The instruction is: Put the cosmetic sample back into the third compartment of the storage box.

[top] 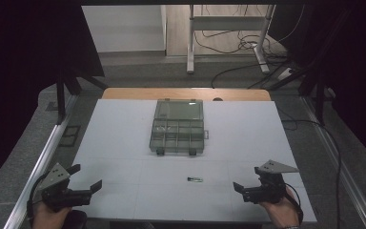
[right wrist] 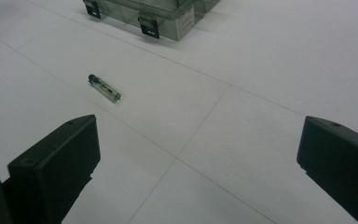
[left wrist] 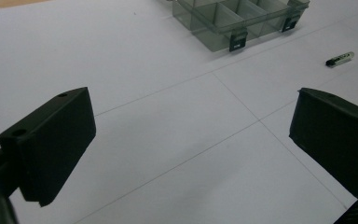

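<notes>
Small glass-bodied tube (top: 195, 179), maybe a fuse, lies loose on white table (top: 124, 138) just short of the open compartment box (top: 177, 126), so I hold left gripper (top: 86, 178) and right gripper (top: 248, 180) back, both wide open, empty, flanking it.

One camera looks down from overhead, two ride low near the counter (top: 124, 143), both facing the compartment box (top: 177, 126).

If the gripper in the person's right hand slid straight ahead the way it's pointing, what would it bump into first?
Probably nothing soon: the right gripper, jaws open, points left across bare white table. The small tube lies left of that line, the compartment box farther off. Depth is hard to judge.
</notes>
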Available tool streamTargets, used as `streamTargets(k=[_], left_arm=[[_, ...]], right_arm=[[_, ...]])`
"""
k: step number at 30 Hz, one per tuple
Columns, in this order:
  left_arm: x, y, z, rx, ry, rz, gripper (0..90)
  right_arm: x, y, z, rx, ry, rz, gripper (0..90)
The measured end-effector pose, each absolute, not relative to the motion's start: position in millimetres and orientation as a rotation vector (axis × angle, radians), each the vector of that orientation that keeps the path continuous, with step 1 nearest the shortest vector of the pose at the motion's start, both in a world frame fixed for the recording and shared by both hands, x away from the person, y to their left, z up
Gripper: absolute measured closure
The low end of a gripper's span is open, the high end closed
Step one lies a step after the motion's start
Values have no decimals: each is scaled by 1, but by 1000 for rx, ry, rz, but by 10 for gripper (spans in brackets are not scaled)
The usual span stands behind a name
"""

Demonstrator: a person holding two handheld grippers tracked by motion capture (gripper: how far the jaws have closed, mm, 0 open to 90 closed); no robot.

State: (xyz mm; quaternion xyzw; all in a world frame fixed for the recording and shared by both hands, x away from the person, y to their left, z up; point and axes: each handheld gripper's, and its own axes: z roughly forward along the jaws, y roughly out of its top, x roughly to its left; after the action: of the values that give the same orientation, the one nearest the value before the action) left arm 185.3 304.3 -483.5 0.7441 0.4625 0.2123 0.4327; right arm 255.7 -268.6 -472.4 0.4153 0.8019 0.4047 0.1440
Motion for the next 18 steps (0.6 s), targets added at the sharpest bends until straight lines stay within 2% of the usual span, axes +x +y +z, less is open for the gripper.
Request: streamTargets(k=[18], left_arm=[[186,305,-484,1855,1153,525,7]], right_arm=[[274,-249,-473,1152,2367,1201,0]])
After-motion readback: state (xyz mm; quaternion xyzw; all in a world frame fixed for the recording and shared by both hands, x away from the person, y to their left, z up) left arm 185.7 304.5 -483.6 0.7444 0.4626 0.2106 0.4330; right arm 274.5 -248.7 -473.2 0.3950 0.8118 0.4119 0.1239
